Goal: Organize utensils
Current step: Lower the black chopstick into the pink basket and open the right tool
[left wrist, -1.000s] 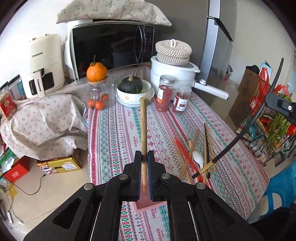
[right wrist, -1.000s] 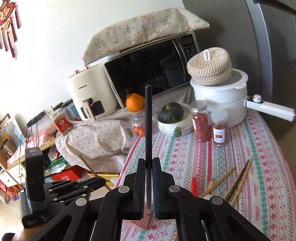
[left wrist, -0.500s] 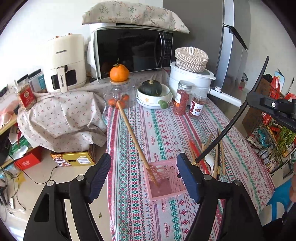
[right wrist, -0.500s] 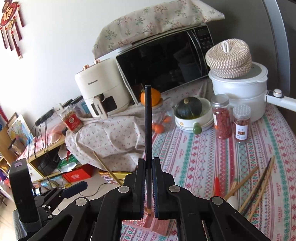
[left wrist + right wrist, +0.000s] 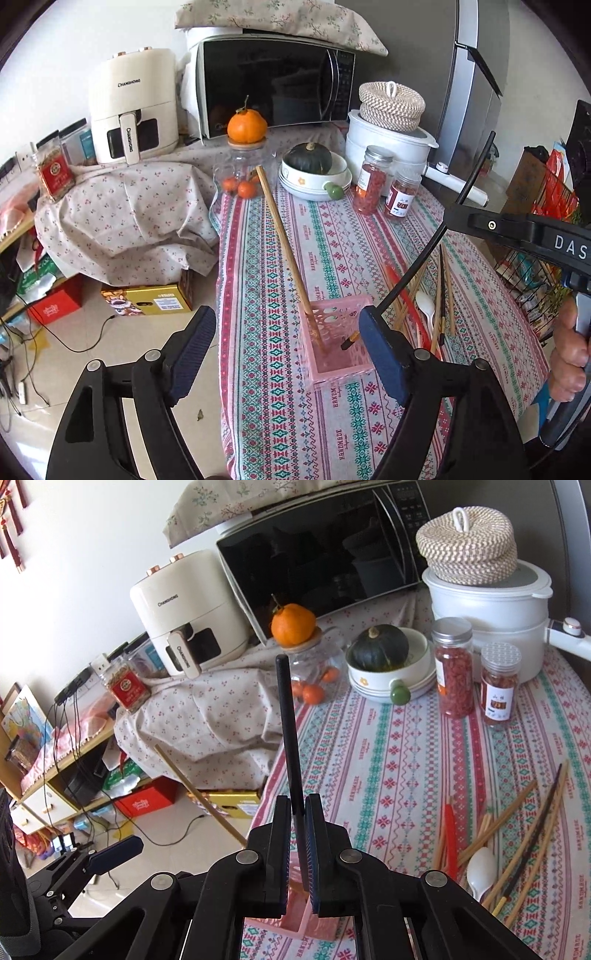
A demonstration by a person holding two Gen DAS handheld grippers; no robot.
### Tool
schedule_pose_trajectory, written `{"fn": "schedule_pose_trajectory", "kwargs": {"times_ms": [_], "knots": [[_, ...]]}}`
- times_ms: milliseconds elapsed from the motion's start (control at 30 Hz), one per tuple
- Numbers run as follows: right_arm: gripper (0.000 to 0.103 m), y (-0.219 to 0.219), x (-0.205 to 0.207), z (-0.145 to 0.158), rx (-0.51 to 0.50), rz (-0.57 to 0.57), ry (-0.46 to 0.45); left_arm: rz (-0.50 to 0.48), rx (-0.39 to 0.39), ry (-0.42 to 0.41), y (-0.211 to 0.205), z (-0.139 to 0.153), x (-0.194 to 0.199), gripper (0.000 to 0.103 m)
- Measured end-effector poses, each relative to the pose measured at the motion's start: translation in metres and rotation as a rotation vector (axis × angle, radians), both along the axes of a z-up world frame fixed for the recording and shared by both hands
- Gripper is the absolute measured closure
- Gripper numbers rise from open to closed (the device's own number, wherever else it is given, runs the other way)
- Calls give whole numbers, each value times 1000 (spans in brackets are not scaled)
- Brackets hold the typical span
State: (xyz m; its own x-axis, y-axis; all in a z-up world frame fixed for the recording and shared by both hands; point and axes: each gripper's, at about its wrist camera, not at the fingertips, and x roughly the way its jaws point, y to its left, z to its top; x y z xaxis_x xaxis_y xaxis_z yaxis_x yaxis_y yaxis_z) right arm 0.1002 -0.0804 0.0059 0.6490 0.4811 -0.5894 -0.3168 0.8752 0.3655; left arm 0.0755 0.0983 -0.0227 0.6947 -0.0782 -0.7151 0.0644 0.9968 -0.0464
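A pink perforated basket (image 5: 334, 363) stands on the patterned tablecloth near its front edge. A wooden chopstick (image 5: 286, 249) leans in it, its top tilted back and to the left. My left gripper (image 5: 288, 354) is open, its fingers on either side of the basket and holding nothing. My right gripper (image 5: 296, 843) is shut on a black chopstick (image 5: 288, 731); in the left wrist view the black chopstick (image 5: 424, 254) slants down with its gold tip inside the basket. Loose chopsticks (image 5: 441, 288), a red one and a white spoon (image 5: 424, 301) lie right of the basket.
At the back of the table stand two spice jars (image 5: 369, 181), a bowl with a green squash (image 5: 314, 171), a glass jar topped by an orange (image 5: 246, 127), a white pot (image 5: 388, 142), a microwave (image 5: 273, 81) and an air fryer (image 5: 133, 107). Boxes and cables lie on the floor left.
My left gripper opened and let go of the wooden chopstick, which now leans in the basket. It then drew back. The right gripper brought the black chopstick's tip down into the basket.
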Motion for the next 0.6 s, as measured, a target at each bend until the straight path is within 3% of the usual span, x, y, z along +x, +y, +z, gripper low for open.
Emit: {"fn": "schedule_pose_trajectory", "kwargs": {"times_ms": [100, 233, 600], "knots": [[89, 3, -3, 3, -31, -1, -25, 1, -6, 3, 1, -1, 0, 21], [66, 0, -9, 8, -49, -10, -55, 4, -17, 12, 3, -2, 1, 21], [38, -43, -20, 22, -56, -91, -97, -14, -24, 3, -7, 3, 0, 21]]}}
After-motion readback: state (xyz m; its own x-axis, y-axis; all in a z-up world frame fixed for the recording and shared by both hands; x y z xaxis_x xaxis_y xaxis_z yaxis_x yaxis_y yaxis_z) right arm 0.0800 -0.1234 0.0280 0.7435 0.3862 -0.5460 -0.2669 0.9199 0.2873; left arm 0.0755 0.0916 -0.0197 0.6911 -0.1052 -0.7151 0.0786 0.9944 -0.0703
